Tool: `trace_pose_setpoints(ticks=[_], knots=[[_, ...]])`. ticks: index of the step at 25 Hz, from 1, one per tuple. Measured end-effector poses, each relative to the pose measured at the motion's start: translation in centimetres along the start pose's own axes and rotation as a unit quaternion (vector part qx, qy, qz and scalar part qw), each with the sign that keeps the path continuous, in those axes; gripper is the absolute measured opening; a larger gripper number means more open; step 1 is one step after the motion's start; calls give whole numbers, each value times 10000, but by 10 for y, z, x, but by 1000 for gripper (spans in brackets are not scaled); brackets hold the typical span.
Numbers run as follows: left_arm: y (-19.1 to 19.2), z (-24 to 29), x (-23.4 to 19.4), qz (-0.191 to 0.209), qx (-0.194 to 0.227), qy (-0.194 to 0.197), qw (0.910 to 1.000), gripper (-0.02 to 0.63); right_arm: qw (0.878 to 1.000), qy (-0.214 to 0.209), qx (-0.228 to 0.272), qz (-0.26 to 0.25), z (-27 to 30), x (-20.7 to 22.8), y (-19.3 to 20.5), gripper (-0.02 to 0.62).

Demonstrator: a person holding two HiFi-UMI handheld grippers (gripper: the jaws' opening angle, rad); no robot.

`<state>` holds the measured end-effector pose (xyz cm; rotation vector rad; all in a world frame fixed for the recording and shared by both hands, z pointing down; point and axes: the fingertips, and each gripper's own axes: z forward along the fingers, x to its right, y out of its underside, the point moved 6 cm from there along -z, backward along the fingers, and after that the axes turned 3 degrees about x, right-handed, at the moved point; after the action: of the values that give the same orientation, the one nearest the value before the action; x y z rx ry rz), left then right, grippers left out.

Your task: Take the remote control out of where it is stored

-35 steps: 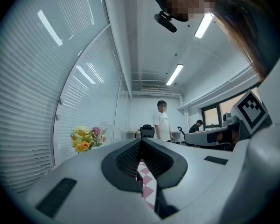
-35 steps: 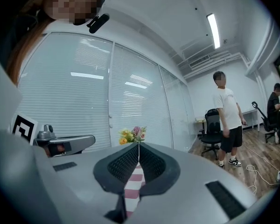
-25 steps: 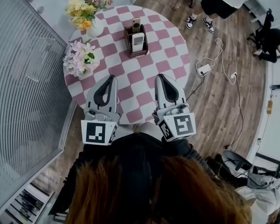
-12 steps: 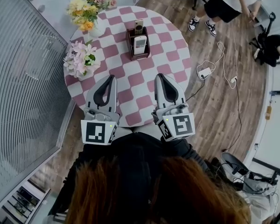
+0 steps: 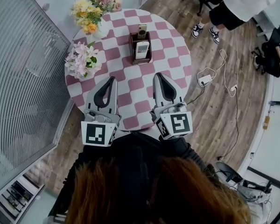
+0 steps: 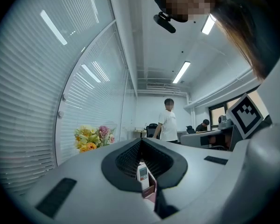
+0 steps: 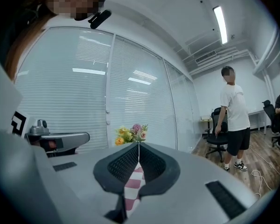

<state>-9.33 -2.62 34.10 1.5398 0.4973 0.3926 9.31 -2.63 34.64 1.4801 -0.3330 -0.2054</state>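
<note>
Right tool point(image 5: 158, 75) nudged forward; flowers point(image 5: 82, 59) left of remote holder point(image 5: 141, 61).

even, bright light from ceiling strips point(image 6: 180, 72); sharp focus, strong fisheye bending and dark corners in tongs views.

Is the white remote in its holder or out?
In: the remote stands upright in the brown holder on the checked table.

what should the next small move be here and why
Probably bring the right gripper forward over the table toward the holder: its jaws are shut and empty at the near edge, well short of the white remote standing in it.
</note>
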Motion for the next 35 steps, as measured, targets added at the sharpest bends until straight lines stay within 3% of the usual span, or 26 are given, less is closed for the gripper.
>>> trace_pose_setpoints(ticks=[14, 26, 35], knots=[[-7, 2, 6, 133, 50, -74, 9999, 9, 9992, 182, -322, 128, 65, 33, 32, 15], [-9, 0, 6, 153, -22, -117, 9998, 9, 9908, 554, -1216, 212, 133, 66, 118, 15], [-6, 0, 1, 170, -109, -171, 9996, 9, 9863, 568, -1526, 264, 152, 72, 151, 36]])
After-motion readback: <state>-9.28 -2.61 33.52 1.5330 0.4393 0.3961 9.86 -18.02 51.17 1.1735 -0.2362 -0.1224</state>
